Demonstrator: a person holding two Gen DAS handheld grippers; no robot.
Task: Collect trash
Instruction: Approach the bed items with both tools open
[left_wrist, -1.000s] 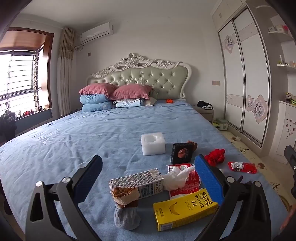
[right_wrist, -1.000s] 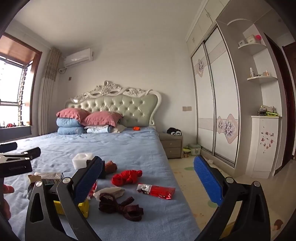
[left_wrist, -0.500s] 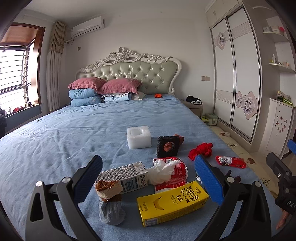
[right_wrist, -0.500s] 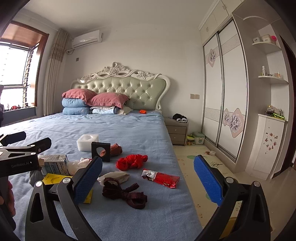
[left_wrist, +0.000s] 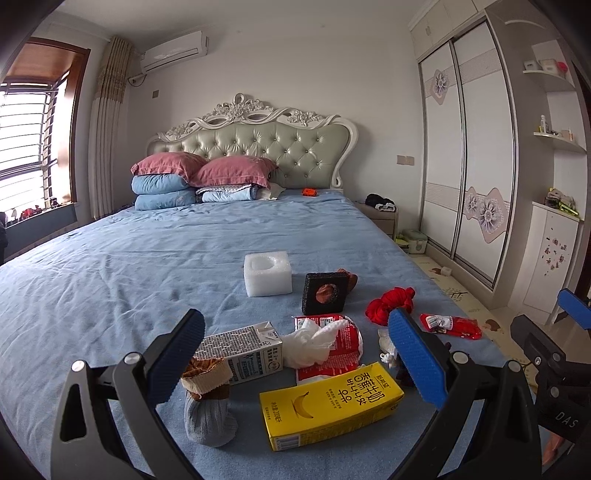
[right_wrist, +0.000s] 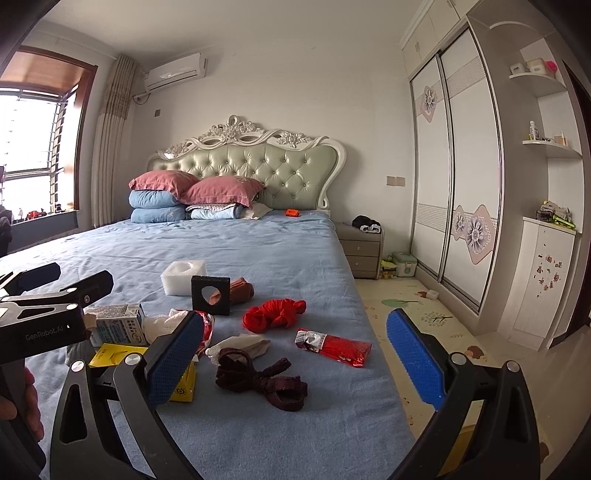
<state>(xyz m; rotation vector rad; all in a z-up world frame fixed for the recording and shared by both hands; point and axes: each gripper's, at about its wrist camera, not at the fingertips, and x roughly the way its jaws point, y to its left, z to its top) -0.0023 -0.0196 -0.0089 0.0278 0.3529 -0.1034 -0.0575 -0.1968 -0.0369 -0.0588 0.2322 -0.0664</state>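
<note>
Trash lies on the near end of the blue bed (left_wrist: 147, 266): a yellow banana-milk carton (left_wrist: 328, 406), a grey milk carton (left_wrist: 247, 350), a crumpled white tissue (left_wrist: 314, 341) on a red-white wrapper (left_wrist: 345, 349), a red snack wrapper (right_wrist: 334, 347), white foam (left_wrist: 267, 273) and black foam (left_wrist: 327, 293). My left gripper (left_wrist: 295, 358) is open and empty above the cartons. My right gripper (right_wrist: 295, 362) is open and empty over the bed's right corner, above a dark brown fabric tie (right_wrist: 262, 380).
A rolled grey-and-brown sock (left_wrist: 207, 398) and red cloth (right_wrist: 275, 314) lie among the trash. Pillows (left_wrist: 199, 177) are stacked at the headboard. A nightstand (right_wrist: 362, 247) and wardrobe (right_wrist: 454, 184) stand right of the bed, with floor (right_wrist: 424, 314) between them.
Both cameras have shifted a little, so the trash sits slightly lower and nearer in view. Both grippers stay open and empty. Nothing on the bed has moved.
</note>
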